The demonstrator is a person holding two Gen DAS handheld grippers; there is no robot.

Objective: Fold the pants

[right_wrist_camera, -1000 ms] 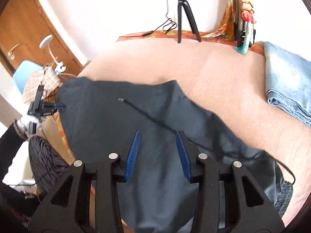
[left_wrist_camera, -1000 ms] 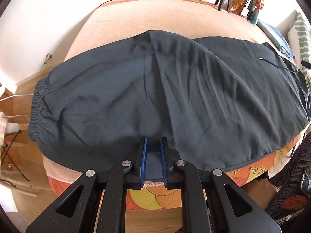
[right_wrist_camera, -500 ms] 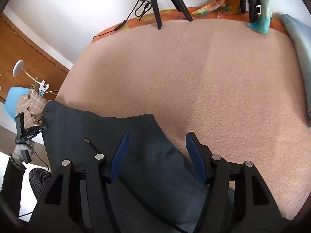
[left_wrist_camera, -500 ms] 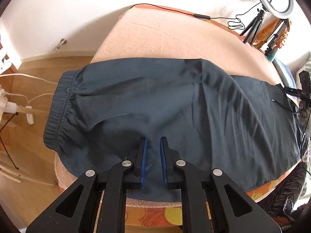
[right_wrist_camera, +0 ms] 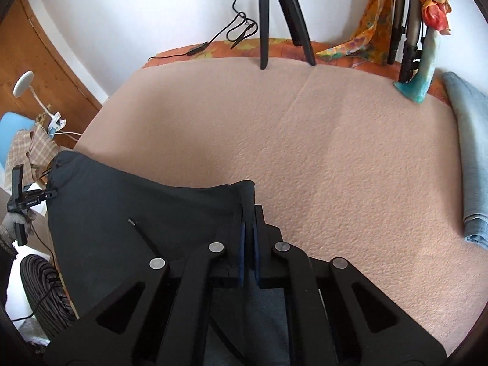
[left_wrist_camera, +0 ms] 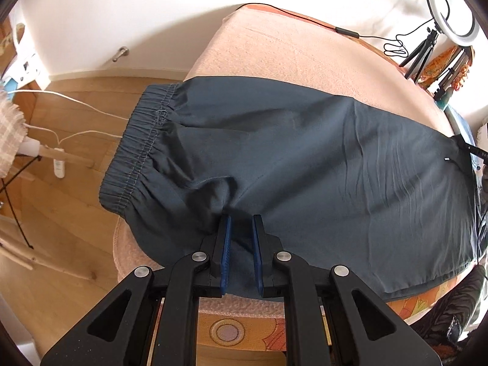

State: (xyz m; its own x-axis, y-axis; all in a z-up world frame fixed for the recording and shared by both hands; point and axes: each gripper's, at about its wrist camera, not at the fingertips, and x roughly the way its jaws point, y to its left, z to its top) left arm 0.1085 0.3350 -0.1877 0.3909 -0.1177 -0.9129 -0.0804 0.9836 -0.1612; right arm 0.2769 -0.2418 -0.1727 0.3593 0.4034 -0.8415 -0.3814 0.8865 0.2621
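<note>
The dark pants (left_wrist_camera: 305, 164) lie spread across a peach blanket (left_wrist_camera: 305, 55) on a bed, their elastic waistband (left_wrist_camera: 137, 149) hanging past the bed's edge over the wooden floor (left_wrist_camera: 61, 228). The left gripper (left_wrist_camera: 241, 231) is nearly shut on a bunched fold of the pants at their near edge, cloth filling the narrow gap between its blue pads. The right gripper (right_wrist_camera: 248, 222) has just closed and pinches a raised corner of the pants (right_wrist_camera: 152, 213) between pads that almost meet. A thin black drawstring (right_wrist_camera: 143, 235) lies on the cloth beside it. Around the bed stand a ring light (left_wrist_camera: 451, 3) on a tripod, with a black cable (left_wrist_camera: 350, 32) trailing along the far edge. Folded blue jeans (right_wrist_camera: 469, 152) rest well apart on the right, and a white power strip (left_wrist_camera: 58, 167) sits on the floor. In the right wrist view the gripper's black frame hides the near part of the pants, and the tripod legs (right_wrist_camera: 274, 15) are cut off at the top. At the left edge the other gripper shows small, the hand holding it hard to make out.
</note>
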